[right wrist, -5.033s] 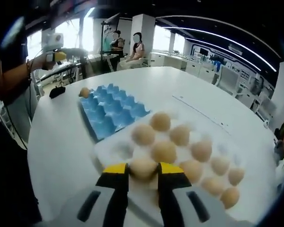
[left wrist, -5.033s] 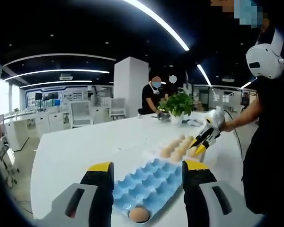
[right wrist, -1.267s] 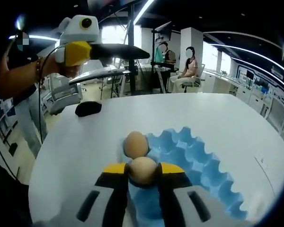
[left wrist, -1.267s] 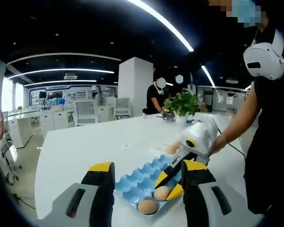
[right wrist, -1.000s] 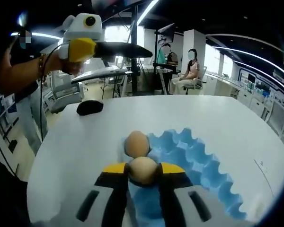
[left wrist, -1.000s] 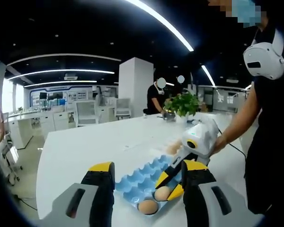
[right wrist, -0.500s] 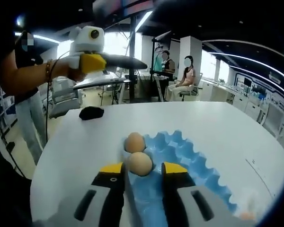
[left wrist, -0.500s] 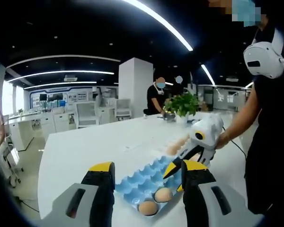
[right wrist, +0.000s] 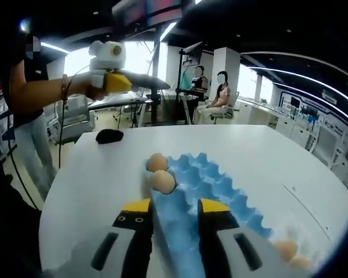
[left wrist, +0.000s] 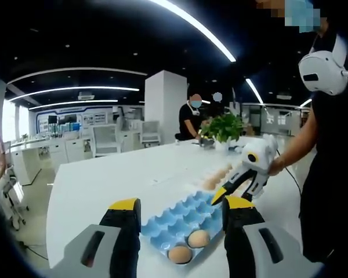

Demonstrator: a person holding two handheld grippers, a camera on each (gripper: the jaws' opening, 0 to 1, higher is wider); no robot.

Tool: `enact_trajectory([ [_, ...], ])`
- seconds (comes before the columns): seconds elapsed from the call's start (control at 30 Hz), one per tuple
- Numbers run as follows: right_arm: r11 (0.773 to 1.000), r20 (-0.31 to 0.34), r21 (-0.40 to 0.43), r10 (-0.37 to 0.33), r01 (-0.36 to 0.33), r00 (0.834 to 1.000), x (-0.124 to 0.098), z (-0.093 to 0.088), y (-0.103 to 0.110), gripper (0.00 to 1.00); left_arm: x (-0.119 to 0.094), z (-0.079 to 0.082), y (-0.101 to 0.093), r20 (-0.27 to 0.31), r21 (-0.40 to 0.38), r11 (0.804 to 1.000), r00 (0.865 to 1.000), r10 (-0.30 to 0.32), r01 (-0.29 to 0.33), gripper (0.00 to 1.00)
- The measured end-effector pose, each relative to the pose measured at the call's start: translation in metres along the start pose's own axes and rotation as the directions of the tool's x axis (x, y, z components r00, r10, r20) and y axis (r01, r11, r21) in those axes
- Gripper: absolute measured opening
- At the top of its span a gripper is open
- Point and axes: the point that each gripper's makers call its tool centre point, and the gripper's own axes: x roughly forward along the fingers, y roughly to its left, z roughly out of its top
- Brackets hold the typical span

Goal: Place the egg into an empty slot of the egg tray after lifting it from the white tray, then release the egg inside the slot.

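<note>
Your right gripper (right wrist: 174, 211) is open and empty, the egg (right wrist: 163, 181) sits just ahead of its jaws in an end slot of the blue egg tray (right wrist: 211, 188) beside another egg (right wrist: 156, 162), and your left gripper (left wrist: 180, 211) is open, empty.

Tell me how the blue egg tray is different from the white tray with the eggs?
The blue egg tray holds two eggs at one end, its other slots empty; the white tray carries a longer row of eggs. The blue tray lies nearer both hand-held grippers, the white tray farther along. Both sit on the same white table.
</note>
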Motion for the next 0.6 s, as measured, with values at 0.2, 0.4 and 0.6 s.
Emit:
enact_trajectory([
  [0.2, 0.999, -0.009, 0.014, -0.030, 0.030, 1.000, -0.015, -0.009, -0.008, 0.30, 0.000, 0.000, 0.001, 0.001, 0.000, 1.000, 1.000, 0.000, 0.000, 0.57],
  [0.4, 0.998, -0.018, 0.024, -0.056, 0.056, 0.998, -0.029, -0.017, -0.013, 0.30, 0.002, -0.001, 0.001, -0.002, 0.001, 1.000, 1.000, -0.004, 0.004, 0.57],
  [0.6, 0.995, -0.027, 0.042, -0.094, 0.095, 0.995, -0.047, -0.026, -0.021, 0.29, 0.003, 0.000, 0.001, -0.002, 0.003, 1.000, 1.000, -0.006, 0.006, 0.57],
])
